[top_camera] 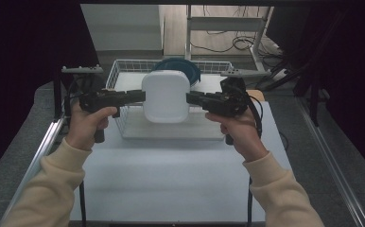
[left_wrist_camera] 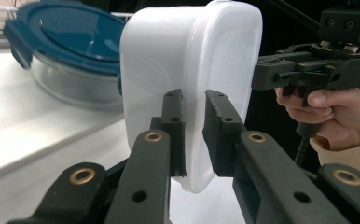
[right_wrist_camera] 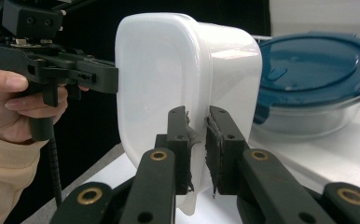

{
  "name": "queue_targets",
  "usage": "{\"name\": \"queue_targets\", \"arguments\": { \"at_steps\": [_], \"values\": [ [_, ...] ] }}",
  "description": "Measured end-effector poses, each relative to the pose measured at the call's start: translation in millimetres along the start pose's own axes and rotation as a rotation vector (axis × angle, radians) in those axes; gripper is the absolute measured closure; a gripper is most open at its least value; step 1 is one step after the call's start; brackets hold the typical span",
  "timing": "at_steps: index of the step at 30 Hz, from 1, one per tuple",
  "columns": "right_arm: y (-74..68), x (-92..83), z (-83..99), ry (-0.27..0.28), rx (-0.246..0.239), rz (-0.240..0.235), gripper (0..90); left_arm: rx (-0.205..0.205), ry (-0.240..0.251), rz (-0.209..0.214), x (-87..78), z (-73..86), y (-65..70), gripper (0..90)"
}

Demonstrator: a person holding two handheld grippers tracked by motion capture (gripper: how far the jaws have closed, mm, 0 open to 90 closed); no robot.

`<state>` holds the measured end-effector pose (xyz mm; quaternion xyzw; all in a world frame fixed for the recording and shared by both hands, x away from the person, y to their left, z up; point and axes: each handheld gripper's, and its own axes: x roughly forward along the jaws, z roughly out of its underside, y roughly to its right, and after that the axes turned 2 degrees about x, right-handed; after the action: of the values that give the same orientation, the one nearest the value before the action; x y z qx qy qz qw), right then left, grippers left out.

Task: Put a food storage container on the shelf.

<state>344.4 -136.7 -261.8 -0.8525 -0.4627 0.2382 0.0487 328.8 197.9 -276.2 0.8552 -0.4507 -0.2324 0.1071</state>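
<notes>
Now the white lidded container point(top_camera: 165, 96) is held clear of the surface point(top_camera: 180, 170), above the front of the wire basket point(top_camera: 116, 71), turned on its side. Its left rim is clamped by the left hand-held gripper point(top_camera: 140, 96), its right rim by the right hand-held gripper point(top_camera: 190, 97); each pair of jaws is seen pinched on the thin lip where lid meets tub. Behind it, a blue-lidded glass bowl point(left_wrist_camera: 71, 56) is seen resting in the basket. Trouble could be expected from those narrow bites: if one side is raised faster, the container may be twisted out, the lid could be popped off, or the bowl knocked.
</notes>
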Motion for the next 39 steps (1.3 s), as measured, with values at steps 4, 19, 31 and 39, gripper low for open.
{"name": "queue_targets", "arguments": {
  "at_steps": [4,19,31,39],
  "values": [
    [4.1,1.6,-12.4,0.005,0.001,0.000,79.8,0.002,0.006,0.002,1.3,-13.5,-4.7,79.0],
    [21.8,9.1,-56.2,0.034,0.018,-0.014,79.9,-0.025,0.011,0.034,11.3,-58.1,-29.0,78.9],
    [56.2,30.8,-74.7,0.000,0.099,0.016,79.8,-0.118,-0.022,0.030,39.5,-77.8,-64.1,78.2],
    [79.8,40.8,-77.3,0.007,0.191,-0.004,77.3,-0.192,-0.004,0.051,51.4,-86.8,-82.2,79.1]
  ]
}}
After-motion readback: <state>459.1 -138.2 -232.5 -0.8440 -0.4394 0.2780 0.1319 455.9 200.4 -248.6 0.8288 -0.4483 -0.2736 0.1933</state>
